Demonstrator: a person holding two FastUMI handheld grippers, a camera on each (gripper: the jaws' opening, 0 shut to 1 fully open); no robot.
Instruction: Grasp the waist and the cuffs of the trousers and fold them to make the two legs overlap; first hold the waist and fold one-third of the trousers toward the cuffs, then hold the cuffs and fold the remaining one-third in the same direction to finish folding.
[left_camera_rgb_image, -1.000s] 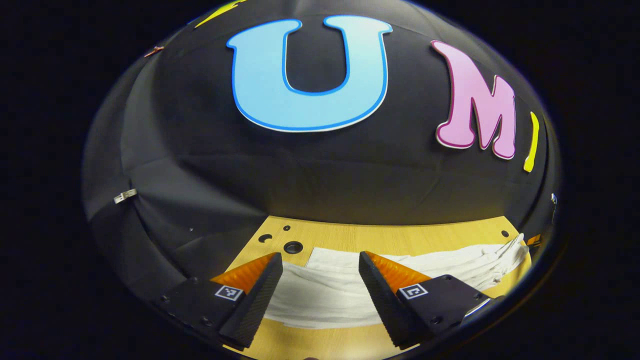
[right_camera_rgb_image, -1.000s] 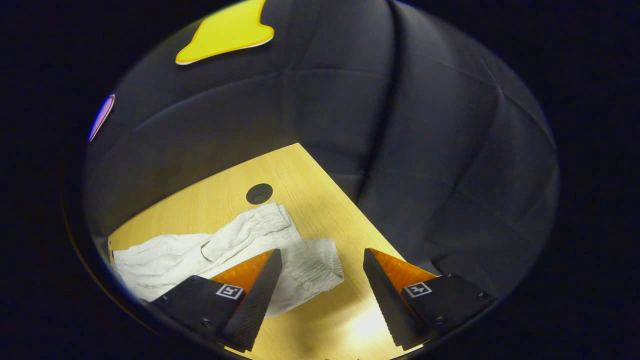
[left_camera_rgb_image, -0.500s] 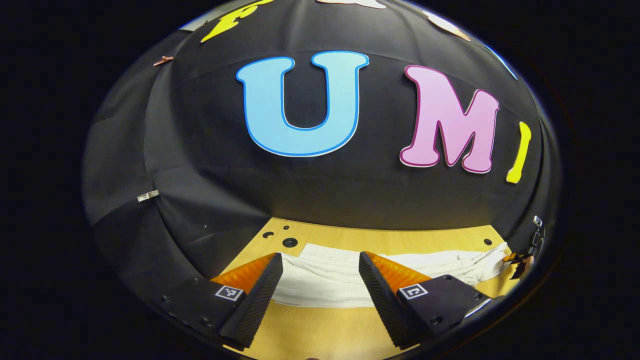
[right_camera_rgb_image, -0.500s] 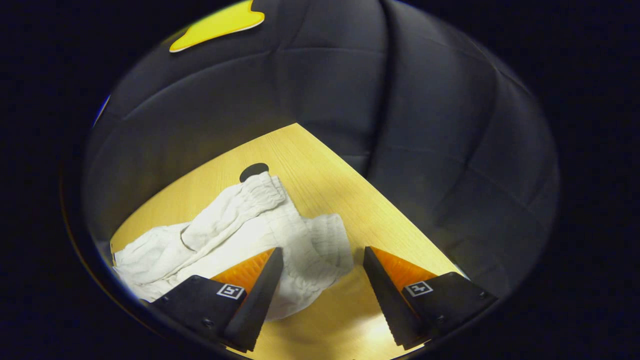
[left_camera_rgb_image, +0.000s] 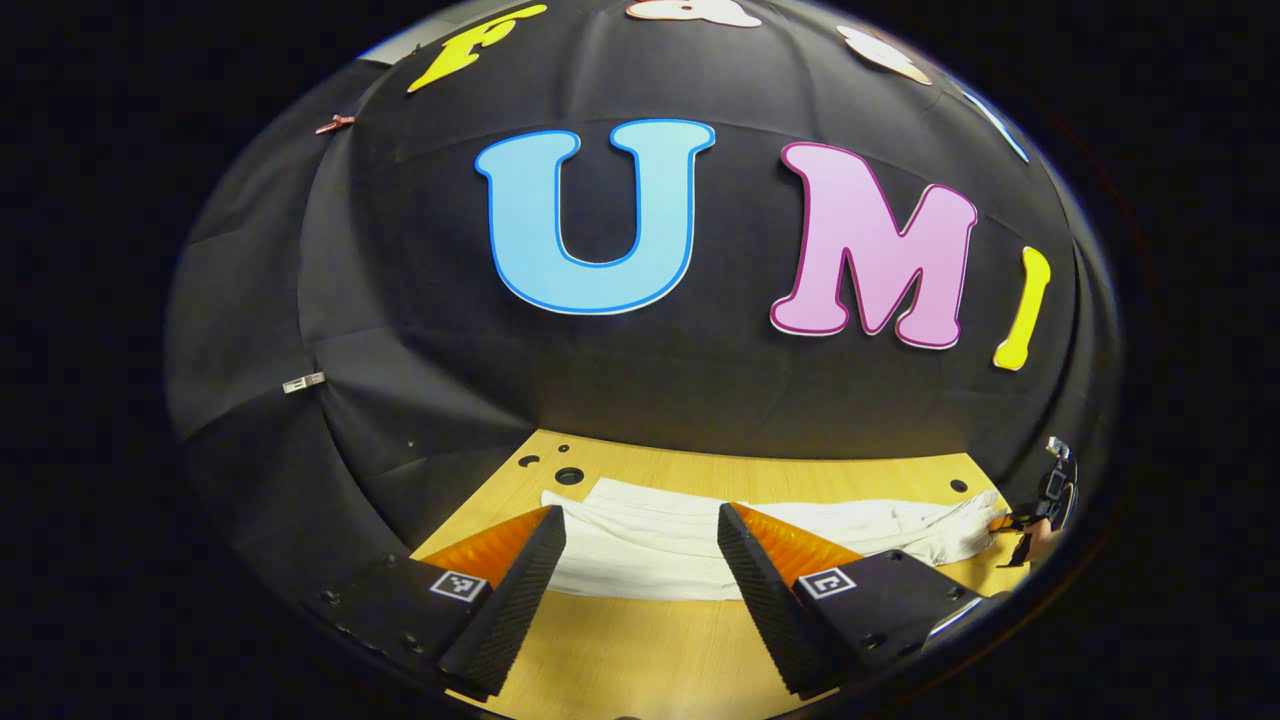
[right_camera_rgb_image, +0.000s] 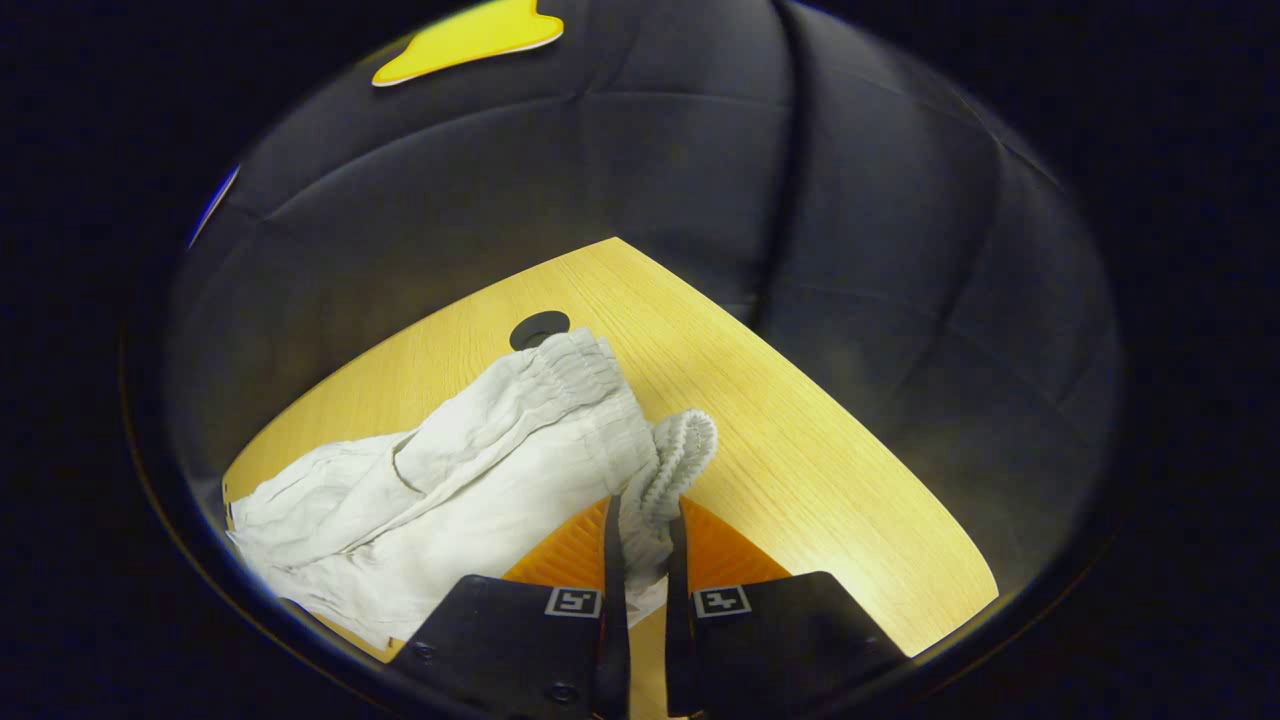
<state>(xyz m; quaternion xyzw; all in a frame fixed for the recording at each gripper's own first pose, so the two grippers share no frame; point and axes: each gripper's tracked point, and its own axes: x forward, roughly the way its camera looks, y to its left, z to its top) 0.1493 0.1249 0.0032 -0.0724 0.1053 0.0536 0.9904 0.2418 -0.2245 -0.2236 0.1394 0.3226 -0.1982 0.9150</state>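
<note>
Both views have heavy fisheye bend: the light wooden desk (right_camera_rgb_image: 800, 440) edges curve and everything squashes toward the rim. Light comes from overhead, bright on the desk, dim on the black cloth booth wall (left_camera_rgb_image: 400, 330), which falls off to near black at the edges. Soft glare patch on the desk's near right part in the right gripper view. The crumpled white cloth trousers (right_camera_rgb_image: 470, 480) are well exposed, with folds readable and soft shadows beneath. Focus is sharp in the centre, with slight smear and colour fringing at the rim.

You see the white trousers (right_camera_rgb_image: 450, 490) crumpled across the frame's lower left, their gathered waist (right_camera_rgb_image: 675, 455) lifted at centre, cuffs unseen.
</note>
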